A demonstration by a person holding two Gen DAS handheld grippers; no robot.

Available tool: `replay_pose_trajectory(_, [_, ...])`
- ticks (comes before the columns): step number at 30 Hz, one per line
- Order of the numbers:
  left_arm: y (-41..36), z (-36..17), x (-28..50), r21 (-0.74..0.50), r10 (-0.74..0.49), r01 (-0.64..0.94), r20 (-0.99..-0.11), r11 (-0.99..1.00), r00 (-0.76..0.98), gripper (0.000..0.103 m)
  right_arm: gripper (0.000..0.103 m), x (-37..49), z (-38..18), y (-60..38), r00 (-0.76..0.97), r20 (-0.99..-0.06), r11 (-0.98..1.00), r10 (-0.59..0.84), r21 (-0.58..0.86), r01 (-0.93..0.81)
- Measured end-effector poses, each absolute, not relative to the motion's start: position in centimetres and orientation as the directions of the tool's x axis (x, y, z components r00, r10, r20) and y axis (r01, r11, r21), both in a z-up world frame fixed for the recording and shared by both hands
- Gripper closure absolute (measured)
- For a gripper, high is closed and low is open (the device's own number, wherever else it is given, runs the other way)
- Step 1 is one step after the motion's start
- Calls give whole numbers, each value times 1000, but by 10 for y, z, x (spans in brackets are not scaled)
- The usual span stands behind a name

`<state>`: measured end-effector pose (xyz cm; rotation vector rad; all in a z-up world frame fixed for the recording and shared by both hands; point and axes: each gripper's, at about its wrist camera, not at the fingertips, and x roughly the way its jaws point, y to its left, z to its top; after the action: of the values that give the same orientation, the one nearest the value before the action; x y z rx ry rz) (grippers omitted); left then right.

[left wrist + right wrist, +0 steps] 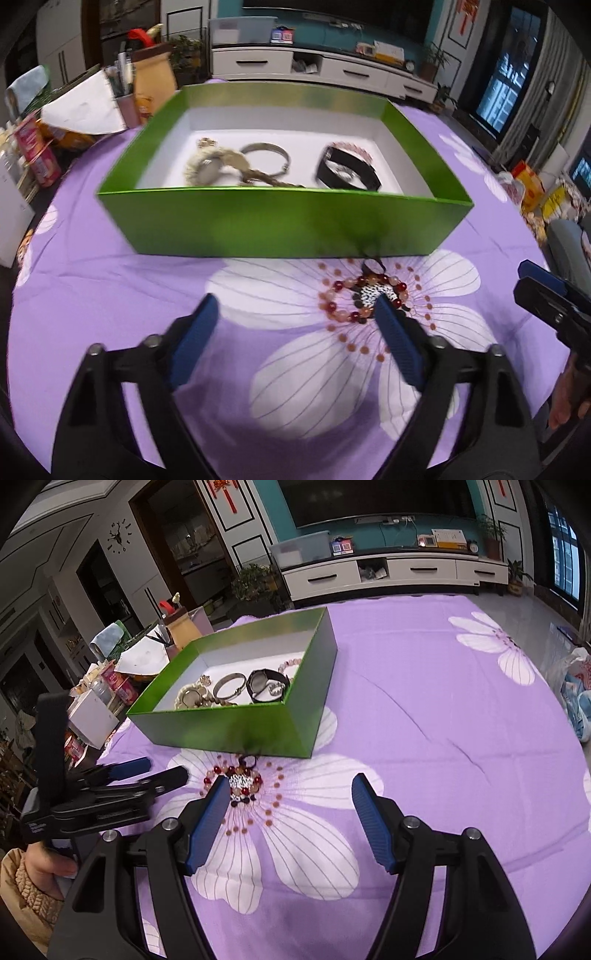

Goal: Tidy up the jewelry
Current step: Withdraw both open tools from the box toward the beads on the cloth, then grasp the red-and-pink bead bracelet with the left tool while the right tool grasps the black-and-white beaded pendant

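A bead bracelet (pixel 354 295) of red, pink and speckled beads with a dark tassel lies on the purple cloth, just in front of the green box (pixel 258 221). My left gripper (pixel 295 301) is open; its right finger overlaps the bracelet's right side, and most of the bracelet lies in the gap. My right gripper (pixel 291 781) is open too, with its left finger covering part of the bracelet (pixel 240 781). Inside the box lie a pale beaded piece (pixel 207 166), a silver bangle (pixel 266 157) and a black watch (pixel 343 170).
The purple flowered cloth (pixel 424 720) stretches wide to the right of the green box (pixel 229 723). Packets, boxes and a pen holder (pixel 125 103) crowd the table's left edge. The other gripper's handle and a hand (pixel 55 867) show at the left.
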<state>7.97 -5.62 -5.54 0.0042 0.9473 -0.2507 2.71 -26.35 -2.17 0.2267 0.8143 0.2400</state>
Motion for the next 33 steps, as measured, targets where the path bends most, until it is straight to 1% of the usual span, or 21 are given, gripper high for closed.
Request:
replay_pose_trajectory(2, [-66,-63,86,-78,-194,226,-810,971,554,29,34,27,-22,-266,662,-687,948,299,294,-123])
replay_pose_trajectory(4, [-73,-69,91,-61,-183,233,-818,970,546,38,34,26,-23,-269,663,-685,947,301,298,-121])
replay_pose_trajectory(5, [-76,-71,93,-54,-180,240,-821,969,542,41,34,26,-24,-270,664,-684,946,302,301,-120])
replay_pose_trajectory(7, [-80,-74,96,-38,-172,252,-825,967,539,54,34,27,-25,-270,664,-685,946,301,302,-117])
replay_pose_trajectory(9, [-87,-79,96,-22,-174,278,-826,960,536,65,34,28,-27,-273,661,-688,946,299,303,-112])
replay_pose_trajectory(11, [-92,-81,93,-4,-179,306,-817,952,548,72,34,29,-28,-274,660,-690,947,297,304,-109])
replay_pose_trajectory(12, [-94,-81,92,-9,-191,318,-816,948,546,80,34,30,-30,-274,658,-692,947,296,304,-107])
replay_pose_trajectory(14, [-98,-82,90,-9,-205,342,-814,940,543,88,34,31,-31,-274,655,-695,947,296,305,-103])
replay_pose_trajectory(15, [-99,-82,89,-11,-212,350,-814,937,542,94,34,32,-32,-273,654,-696,946,296,307,-102])
replay_pose_trajectory(17, [-101,-82,87,-7,-214,357,-811,934,544,95,34,33,-32,-272,653,-697,946,296,306,-102])
replay_pose_trajectory(20, [-95,-81,84,-46,-240,350,-810,936,535,96,34,34,-34,-270,647,-703,948,295,302,-105])
replay_pose_trajectory(25, [-73,-66,78,-96,-267,315,-780,944,565,96,34,37,-38,-265,633,-713,948,301,295,-119])
replay_pose_trajectory(29, [-45,-52,74,-112,-252,260,-756,959,604,96,34,43,-44,-255,612,-727,947,312,289,-139])
replay_pose_trajectory(33, [-20,-47,69,-130,-234,210,-751,969,617,96,34,54,-51,-236,589,-739,944,328,276,-179])
